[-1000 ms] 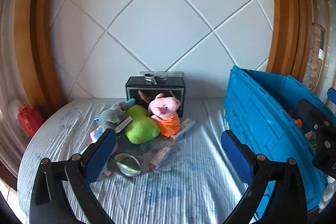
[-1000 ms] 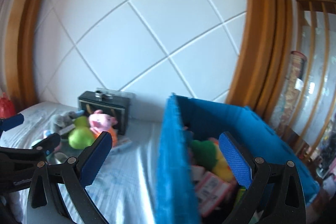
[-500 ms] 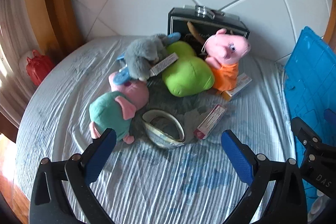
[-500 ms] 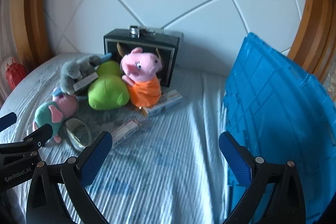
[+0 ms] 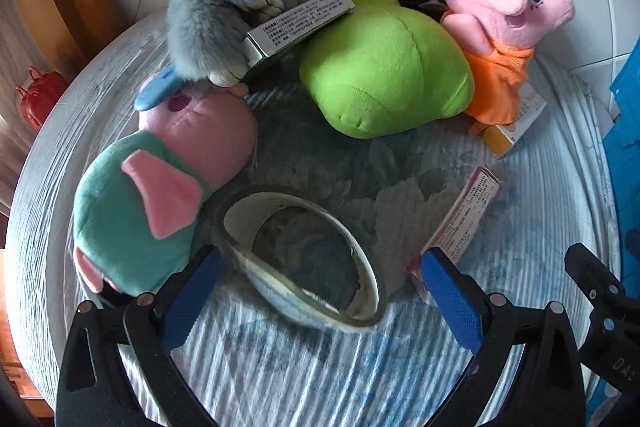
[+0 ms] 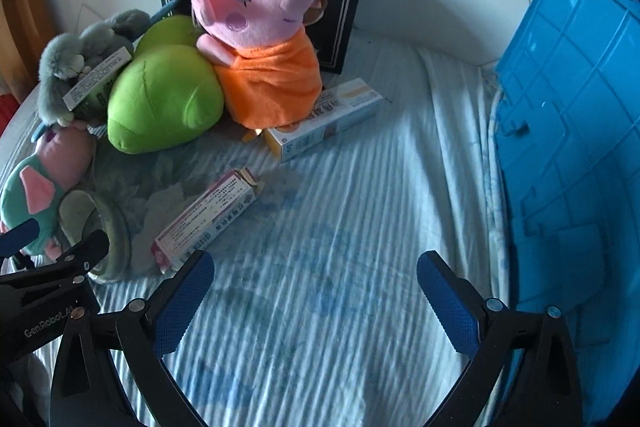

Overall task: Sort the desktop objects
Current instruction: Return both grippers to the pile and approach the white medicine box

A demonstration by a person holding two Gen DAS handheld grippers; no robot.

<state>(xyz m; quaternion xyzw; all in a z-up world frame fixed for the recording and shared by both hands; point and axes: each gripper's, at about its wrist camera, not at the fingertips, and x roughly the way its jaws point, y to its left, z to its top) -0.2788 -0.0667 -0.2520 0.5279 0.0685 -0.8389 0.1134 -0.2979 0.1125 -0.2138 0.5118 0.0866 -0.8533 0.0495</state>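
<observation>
A pile of objects lies on the striped cloth. A tape roll (image 5: 304, 255) lies between the open fingers of my left gripper (image 5: 320, 291), which hovers close over it. Beside it are a teal-and-pink plush (image 5: 136, 215), a grey plush (image 5: 220, 7), a green plush (image 5: 384, 67), a pink pig plush in orange (image 5: 504, 15) and a pink-edged box (image 5: 464, 215). My right gripper (image 6: 316, 299) is open and empty over bare cloth, just in front of the same pink-edged box (image 6: 208, 219). An orange-and-white box (image 6: 324, 119) lies under the pig (image 6: 260, 39).
A blue crate (image 6: 568, 163) stands at the right, its side wall toward me. A black box (image 6: 340, 3) with a metal flask on top stands against the white tiled wall behind the pile. A small red case (image 5: 40, 95) sits at far left.
Both grippers have moved down and forward toward the pile. The left one has closed in on the tape roll. The right one has swung from the crate to the cloth by the boxes.
</observation>
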